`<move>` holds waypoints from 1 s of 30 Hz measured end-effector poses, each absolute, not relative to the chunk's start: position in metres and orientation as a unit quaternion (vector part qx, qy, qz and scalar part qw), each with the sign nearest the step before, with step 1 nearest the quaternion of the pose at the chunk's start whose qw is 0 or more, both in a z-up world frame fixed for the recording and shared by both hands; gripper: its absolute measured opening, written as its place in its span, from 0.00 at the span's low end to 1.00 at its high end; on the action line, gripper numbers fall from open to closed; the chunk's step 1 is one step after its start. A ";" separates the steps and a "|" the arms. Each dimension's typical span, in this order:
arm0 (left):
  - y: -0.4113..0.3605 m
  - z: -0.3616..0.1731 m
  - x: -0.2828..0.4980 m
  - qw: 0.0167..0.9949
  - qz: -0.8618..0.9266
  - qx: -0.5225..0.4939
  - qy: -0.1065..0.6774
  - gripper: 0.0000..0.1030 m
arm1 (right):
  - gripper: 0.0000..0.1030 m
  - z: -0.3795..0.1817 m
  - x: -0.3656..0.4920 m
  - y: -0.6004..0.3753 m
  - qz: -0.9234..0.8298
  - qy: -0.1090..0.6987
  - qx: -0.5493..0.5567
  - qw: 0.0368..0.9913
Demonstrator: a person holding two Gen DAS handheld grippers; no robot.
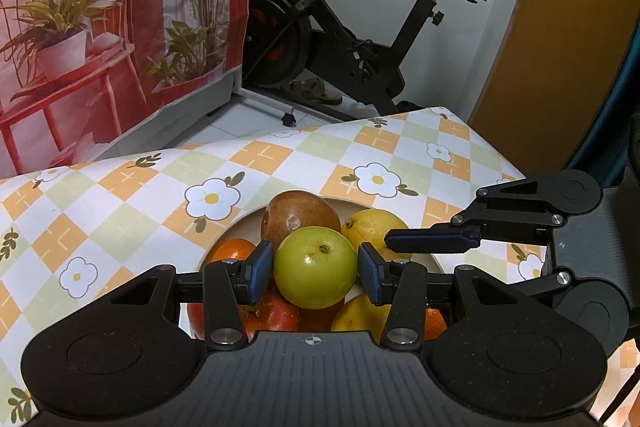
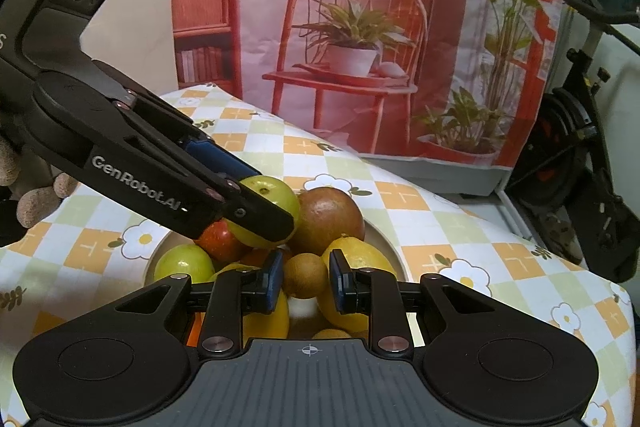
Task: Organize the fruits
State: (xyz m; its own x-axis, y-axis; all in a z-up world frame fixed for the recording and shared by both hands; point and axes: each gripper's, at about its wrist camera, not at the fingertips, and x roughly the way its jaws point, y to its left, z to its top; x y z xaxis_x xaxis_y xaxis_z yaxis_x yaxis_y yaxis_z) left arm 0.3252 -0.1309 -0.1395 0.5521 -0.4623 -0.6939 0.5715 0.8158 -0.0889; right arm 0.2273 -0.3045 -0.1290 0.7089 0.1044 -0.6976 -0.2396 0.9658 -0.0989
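A cream bowl (image 1: 240, 225) (image 2: 385, 235) on the checked tablecloth holds a pile of fruit. My left gripper (image 1: 316, 277) (image 2: 272, 199) is shut on a green apple (image 1: 316, 267) (image 2: 282, 191) at the top of the pile, one blue pad on each side. My right gripper (image 2: 307, 281) (image 1: 404, 242) is shut on a small round brown fruit (image 2: 306, 275) near the bowl's middle. In the left wrist view I see this gripper side-on, over a lemon (image 1: 372, 223) (image 2: 360, 257). A large brown-red fruit (image 1: 300, 215) (image 2: 328, 219) lies behind the apple.
Also in the bowl are a second green apple (image 2: 184, 263), a red apple (image 2: 218, 239) and an orange (image 1: 232, 249). A gloved hand (image 2: 36, 203) holds the left gripper. Beyond the table edge (image 1: 224, 147) are an exercise bike (image 1: 340, 27) and a red printed backdrop (image 2: 360, 27).
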 end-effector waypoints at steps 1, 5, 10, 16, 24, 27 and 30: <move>-0.130 -0.139 0.324 0.878 -0.294 0.074 0.370 0.48 | 0.22 -0.129 0.227 -0.305 0.091 0.370 -0.092 0.920; -0.128 -0.136 0.322 0.880 -0.288 0.072 0.371 0.48 | 0.23 -0.128 0.223 -0.304 0.082 0.370 -0.090 0.921; -0.126 -0.133 0.317 0.881 -0.290 0.072 0.368 0.48 | 0.23 -0.121 0.216 -0.302 0.074 0.366 -0.096 0.923; -0.126 -0.121 0.308 0.887 -0.298 0.064 0.347 0.48 | 0.25 -0.114 0.204 -0.300 0.064 0.362 -0.098 0.925; -0.117 -0.110 0.294 0.898 -0.285 0.062 0.330 0.58 | 0.31 -0.100 0.185 -0.305 0.028 0.344 -0.082 0.935; -0.110 -0.104 0.287 0.904 -0.278 0.058 0.321 0.70 | 0.42 -0.093 0.177 -0.309 0.004 0.330 -0.064 0.942; -0.101 -0.096 0.279 0.909 -0.271 0.056 0.313 0.77 | 0.56 -0.084 0.167 -0.311 -0.019 0.310 -0.045 0.949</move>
State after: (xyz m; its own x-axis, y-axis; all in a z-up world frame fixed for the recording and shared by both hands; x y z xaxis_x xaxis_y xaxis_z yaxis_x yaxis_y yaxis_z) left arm 0.2789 -0.1014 -0.0964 0.6571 -0.4576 -0.5990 0.5281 0.8465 -0.0673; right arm 0.1673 -0.3114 -0.0839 0.8067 -0.0652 -0.5874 0.0088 0.9951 -0.0983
